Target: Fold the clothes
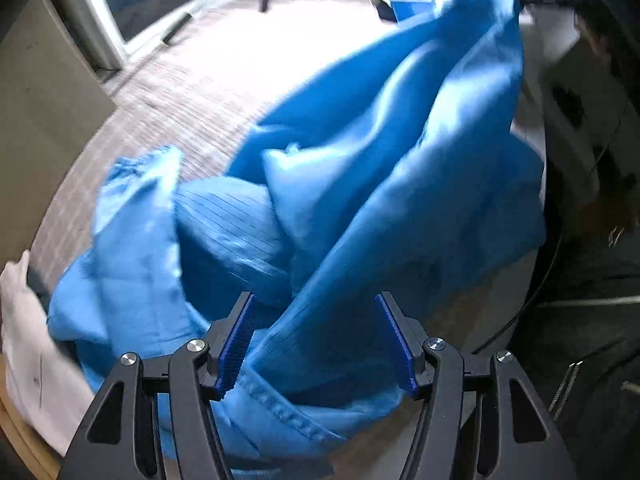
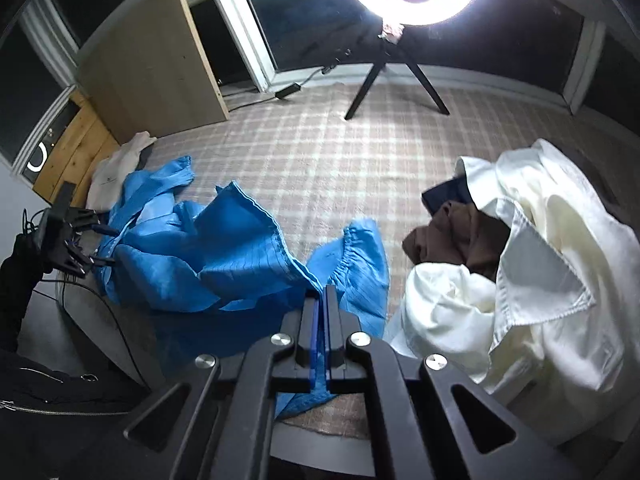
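A blue striped garment (image 1: 360, 168) lies crumpled and partly lifted over the checked cloth surface (image 1: 192, 92). My left gripper (image 1: 316, 300) is open, its blue pads on either side of a fold of the blue garment near a stitched hem. In the right wrist view the same blue garment (image 2: 224, 256) spreads to the left and centre. My right gripper (image 2: 322, 292) is shut on an edge of the blue garment. The left gripper (image 2: 94, 246) shows at the far left of that view, at the garment's other end.
A pile with a cream shirt (image 2: 532, 272), a brown garment (image 2: 460, 236) and a dark blue one (image 2: 444, 196) lies at the right. A white garment (image 2: 116, 168) lies at the far left. A ring light on a tripod (image 2: 400, 8) stands behind, beside a wooden cabinet (image 2: 152, 68).
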`<state>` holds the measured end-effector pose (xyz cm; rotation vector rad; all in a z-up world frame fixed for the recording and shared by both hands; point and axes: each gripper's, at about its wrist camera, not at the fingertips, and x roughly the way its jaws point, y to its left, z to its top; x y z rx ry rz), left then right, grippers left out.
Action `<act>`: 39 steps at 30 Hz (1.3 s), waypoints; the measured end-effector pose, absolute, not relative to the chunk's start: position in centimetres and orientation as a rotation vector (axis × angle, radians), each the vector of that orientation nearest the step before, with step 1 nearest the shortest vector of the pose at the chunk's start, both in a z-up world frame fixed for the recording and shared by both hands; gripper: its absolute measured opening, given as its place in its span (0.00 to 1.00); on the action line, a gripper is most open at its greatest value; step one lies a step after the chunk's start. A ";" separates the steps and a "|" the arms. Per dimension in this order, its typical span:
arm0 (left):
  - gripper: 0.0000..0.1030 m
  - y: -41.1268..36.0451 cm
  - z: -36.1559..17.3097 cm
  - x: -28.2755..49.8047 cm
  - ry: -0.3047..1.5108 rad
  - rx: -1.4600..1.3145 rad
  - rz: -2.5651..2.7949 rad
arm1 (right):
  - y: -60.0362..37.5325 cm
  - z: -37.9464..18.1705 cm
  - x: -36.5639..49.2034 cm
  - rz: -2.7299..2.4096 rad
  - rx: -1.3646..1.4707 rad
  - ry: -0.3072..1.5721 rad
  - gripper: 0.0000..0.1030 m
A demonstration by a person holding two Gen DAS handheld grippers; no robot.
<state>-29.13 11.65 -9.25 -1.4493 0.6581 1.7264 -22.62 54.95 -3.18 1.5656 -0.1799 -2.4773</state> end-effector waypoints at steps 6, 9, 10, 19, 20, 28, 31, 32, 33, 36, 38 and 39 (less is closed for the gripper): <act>0.04 11.1 -12.0 -28.8 0.564 -1.601 1.659 | 54.0 -2.3 -22.7 -2.496 1.562 -0.176 0.02; 0.02 10.0 -9.5 -28.0 0.513 -1.583 1.753 | 53.3 -1.2 -23.3 -2.511 1.514 -0.162 0.02; 0.02 9.5 -8.0 -28.0 0.497 -1.558 1.798 | 52.9 -0.7 -23.6 -2.516 1.487 -0.157 0.02; 0.02 0.7 12.2 -30.6 0.495 -1.219 2.456 | 48.2 6.3 -27.1 -2.575 1.211 -0.052 0.02; 0.02 0.3 13.0 -29.6 0.508 -1.195 2.475 | 47.6 7.0 -27.4 -2.583 1.182 -0.039 0.02; 0.30 9.7 -0.8 -20.8 0.465 -1.493 1.989 | 48.1 2.5 -28.6 -2.533 1.362 0.020 0.02; 0.30 12.1 -3.8 -18.7 0.476 -1.554 1.922 | 50.2 -0.9 -27.9 -2.487 1.469 -0.007 0.02; 0.30 12.3 -3.8 -18.6 0.455 -1.558 1.938 | 50.6 -1.6 -27.8 -2.479 1.490 -0.014 0.02; 0.30 12.5 -3.8 -18.7 0.437 -1.560 1.955 | 51.0 -2.1 -27.7 -2.473 1.502 -0.019 0.02; 0.37 13.0 -2.3 -19.6 0.519 -1.477 2.053 | 51.5 -2.7 -27.2 -2.455 1.495 -0.019 0.02; 0.41 13.6 -2.2 -20.6 0.579 -1.418 2.035 | 51.6 -2.7 -27.2 -2.444 1.483 -0.009 0.02; 0.42 13.9 -2.1 -21.4 0.605 -1.394 2.028 | 51.6 -2.6 -27.3 -2.437 1.478 -0.003 0.02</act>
